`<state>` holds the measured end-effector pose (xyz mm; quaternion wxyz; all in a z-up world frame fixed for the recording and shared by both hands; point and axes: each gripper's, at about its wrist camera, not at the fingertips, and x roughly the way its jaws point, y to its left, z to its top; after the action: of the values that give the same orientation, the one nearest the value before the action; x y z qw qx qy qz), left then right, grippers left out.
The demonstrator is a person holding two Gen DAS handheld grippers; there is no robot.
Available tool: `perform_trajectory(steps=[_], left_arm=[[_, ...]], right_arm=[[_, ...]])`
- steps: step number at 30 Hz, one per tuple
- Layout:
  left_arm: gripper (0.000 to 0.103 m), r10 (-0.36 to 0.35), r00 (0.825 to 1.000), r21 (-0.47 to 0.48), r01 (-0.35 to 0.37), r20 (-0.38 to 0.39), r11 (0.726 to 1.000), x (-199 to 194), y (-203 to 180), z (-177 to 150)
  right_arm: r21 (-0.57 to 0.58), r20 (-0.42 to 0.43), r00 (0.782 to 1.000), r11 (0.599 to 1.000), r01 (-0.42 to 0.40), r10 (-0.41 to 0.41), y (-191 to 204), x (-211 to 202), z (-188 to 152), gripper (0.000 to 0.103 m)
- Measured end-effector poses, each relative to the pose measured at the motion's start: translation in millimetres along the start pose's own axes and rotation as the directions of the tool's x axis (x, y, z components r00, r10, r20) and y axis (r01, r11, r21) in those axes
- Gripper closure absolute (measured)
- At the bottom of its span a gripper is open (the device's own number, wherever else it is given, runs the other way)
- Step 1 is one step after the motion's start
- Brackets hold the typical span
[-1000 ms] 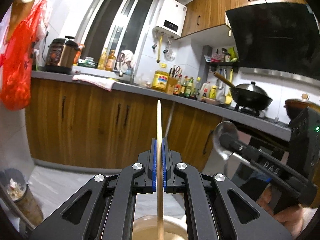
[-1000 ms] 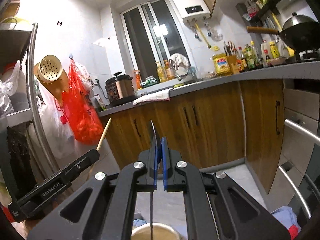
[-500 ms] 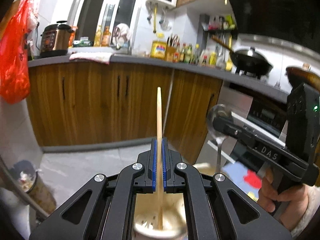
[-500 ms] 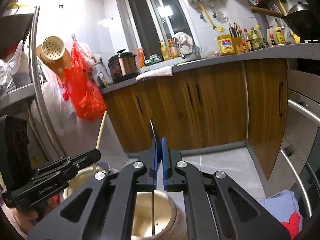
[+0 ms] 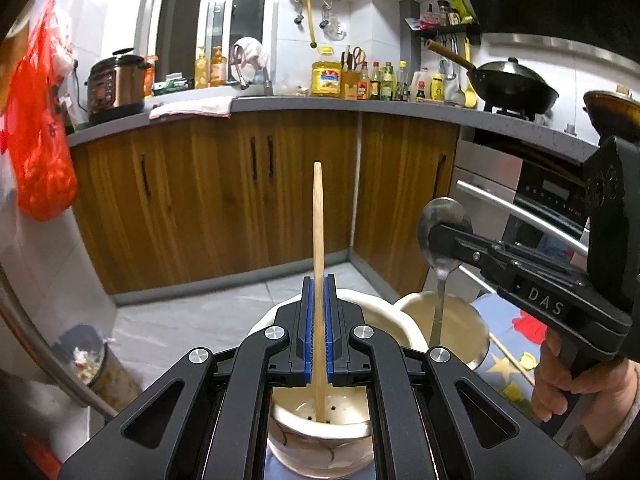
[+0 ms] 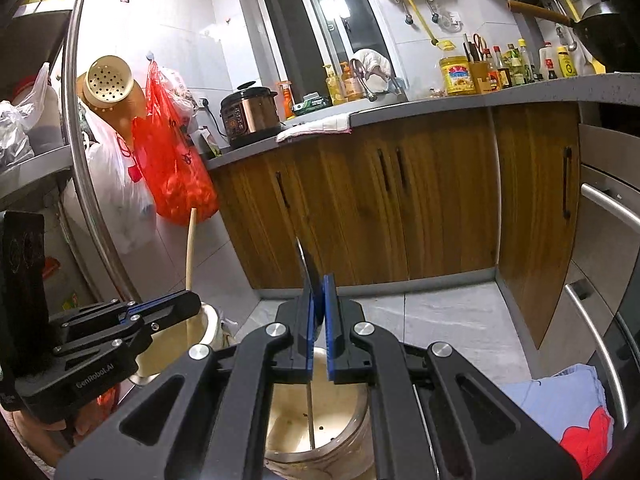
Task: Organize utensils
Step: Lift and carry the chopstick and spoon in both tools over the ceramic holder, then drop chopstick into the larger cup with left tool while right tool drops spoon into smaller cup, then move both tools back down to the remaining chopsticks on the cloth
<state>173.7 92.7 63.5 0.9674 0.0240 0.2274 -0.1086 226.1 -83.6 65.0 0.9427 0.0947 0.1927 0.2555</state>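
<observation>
My left gripper [image 5: 318,280] is shut on a wooden chopstick [image 5: 318,240] held upright, its lower end down inside a cream utensil holder [image 5: 320,424] with drain holes in its floor. My right gripper [image 6: 318,284] is shut on a metal spoon [image 5: 442,236], bowl end up, with the handle [image 6: 310,416] reaching into a second cream holder [image 6: 340,428]. In the left wrist view this second holder [image 5: 460,320] stands just right of the first. In the right wrist view the left gripper [image 6: 176,306] and chopstick [image 6: 190,248] are at the left.
Wooden cabinets [image 5: 224,196] and a grey counter [image 5: 360,106] run across the back. An oven front with steel handles [image 6: 600,280] is at the right. A small bin [image 5: 94,364] stands on the floor at the left. A metal rack post [image 6: 86,152] rises at the left.
Both grippers have tilted and moved down. The chopstick and the spoon handle now sit lower inside their holders, which show more fully below the fingers.
</observation>
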Motion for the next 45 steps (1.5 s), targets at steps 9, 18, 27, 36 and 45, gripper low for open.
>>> perform_trajectory(steps=[9, 18, 27, 36, 45], left_arm=[[0.097, 0.014, 1.000, 0.007, -0.014, -0.014, 1.000, -1.2, -2.5, 0.7], [0.075, 0.028, 1.000, 0.002, -0.028, -0.010, 1.000, -6.0, -3.8, 2.8], [0.040, 0.061, 0.998, 0.005, -0.061, 0.006, 0.998, -29.3, -10.2, 9.0], [0.022, 0.036, 0.999, 0.067, -0.035, -0.011, 0.997, -68.6, -46.3, 17.5], [0.015, -0.024, 0.997, 0.165, 0.036, -0.071, 0.986, -102.5, -103.0, 7.6]], right_arm=[[0.021, -0.016, 1.000, 1.000, 0.008, -0.008, -0.5, -7.4, 0.4, 0.098], [0.062, -0.037, 0.999, 0.998, -0.003, 0.006, -4.5, -15.9, 3.7, 0.088], [0.067, -0.023, 1.000, 0.998, 0.012, -0.010, -1.2, -49.1, 9.5, 0.057], [0.044, -0.026, 0.999, 0.998, 0.042, -0.041, 3.1, -105.3, 17.8, 0.041], [-0.003, -0.070, 0.994, 0.996, 0.087, -0.087, 1.6, -155.3, 5.0, 0.028]])
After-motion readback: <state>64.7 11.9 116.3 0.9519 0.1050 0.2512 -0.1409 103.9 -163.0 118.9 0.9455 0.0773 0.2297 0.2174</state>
